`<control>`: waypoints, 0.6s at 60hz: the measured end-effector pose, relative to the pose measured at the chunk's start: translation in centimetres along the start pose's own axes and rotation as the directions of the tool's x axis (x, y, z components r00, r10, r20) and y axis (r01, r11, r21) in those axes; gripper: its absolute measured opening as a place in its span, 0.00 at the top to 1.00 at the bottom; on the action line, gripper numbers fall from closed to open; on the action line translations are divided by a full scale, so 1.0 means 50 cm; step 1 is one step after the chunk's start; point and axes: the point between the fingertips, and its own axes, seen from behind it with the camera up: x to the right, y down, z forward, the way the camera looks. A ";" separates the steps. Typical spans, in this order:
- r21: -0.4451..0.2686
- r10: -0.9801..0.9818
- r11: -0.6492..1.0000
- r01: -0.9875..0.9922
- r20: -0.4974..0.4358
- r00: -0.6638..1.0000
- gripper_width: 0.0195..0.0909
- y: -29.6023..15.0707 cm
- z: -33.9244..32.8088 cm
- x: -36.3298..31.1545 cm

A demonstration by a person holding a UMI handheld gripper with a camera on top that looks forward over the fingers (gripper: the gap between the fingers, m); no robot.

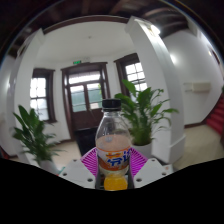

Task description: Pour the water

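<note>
Bottle (113,145): a clear plastic drinks bottle with a dark cap and printed label, upright between the fingers of the gripper (113,168). We see the pink pads (91,160) close against its lower body on both sides, so we judge the claw clamped on it. It appears nearly full, hence fairly heavy; the smooth, thin wall may flex or slip, and the labelled waist offers the firmest hold. Beyond stand potted plants (145,112) and a double door (86,93).
</note>
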 end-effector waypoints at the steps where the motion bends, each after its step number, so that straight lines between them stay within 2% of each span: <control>1: -0.003 -0.027 1.000 0.027 -0.023 0.999 0.75 -0.003 -0.003 0.015; 8: -0.052 -0.136 0.990 0.130 -0.159 0.978 0.74 0.042 0.020 0.147; 15: -0.108 -0.146 0.987 0.123 -0.240 0.960 0.75 0.114 0.050 0.249; 24: -0.124 -0.092 0.990 0.059 -0.283 0.955 0.73 0.225 0.093 0.344; 34: -0.160 -0.079 0.986 0.036 -0.268 0.960 0.72 0.325 0.118 0.369; 35: -0.123 -0.076 0.991 0.045 -0.262 0.962 0.72 0.316 0.121 0.367; 36: -0.116 -0.077 0.992 0.048 -0.265 0.961 0.72 0.308 0.134 0.359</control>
